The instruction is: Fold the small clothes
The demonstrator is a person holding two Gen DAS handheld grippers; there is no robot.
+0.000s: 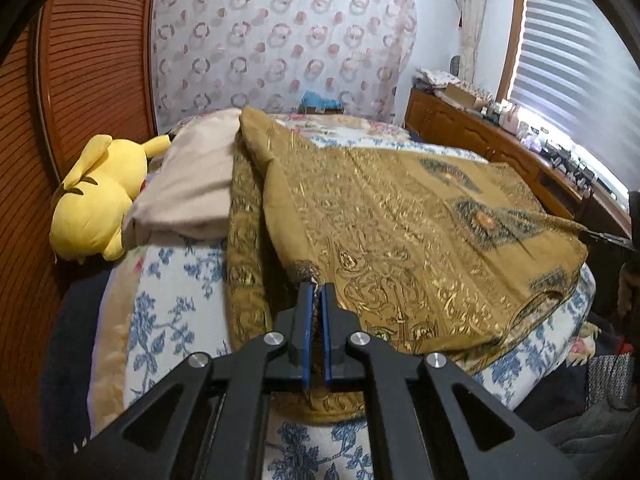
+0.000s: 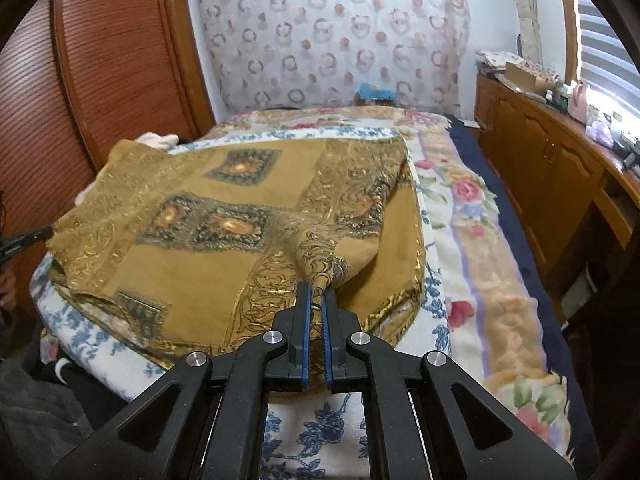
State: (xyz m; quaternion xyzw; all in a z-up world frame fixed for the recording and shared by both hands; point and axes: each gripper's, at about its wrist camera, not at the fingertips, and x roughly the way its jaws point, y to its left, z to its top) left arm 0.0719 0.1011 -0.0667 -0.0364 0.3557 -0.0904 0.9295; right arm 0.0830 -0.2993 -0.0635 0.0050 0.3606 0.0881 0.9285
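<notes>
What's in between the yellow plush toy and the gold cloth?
A beige pillow lies between the yellow plush toy and the gold patterned cloth, touching both. The left wrist view shows it.

Bed open right of the jaws, blocked left

Pillow (image 1: 188, 196) and plush (image 1: 92, 204) crowd the far left by the wardrobe (image 1: 80, 80); bare blanket (image 2: 480, 240) lies right, before the cabinet (image 2: 540, 168).

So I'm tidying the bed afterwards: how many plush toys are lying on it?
1: a yellow plush toy at the bed's left edge, beside the beige pillow. Others could be hidden behind the pillow.
</notes>
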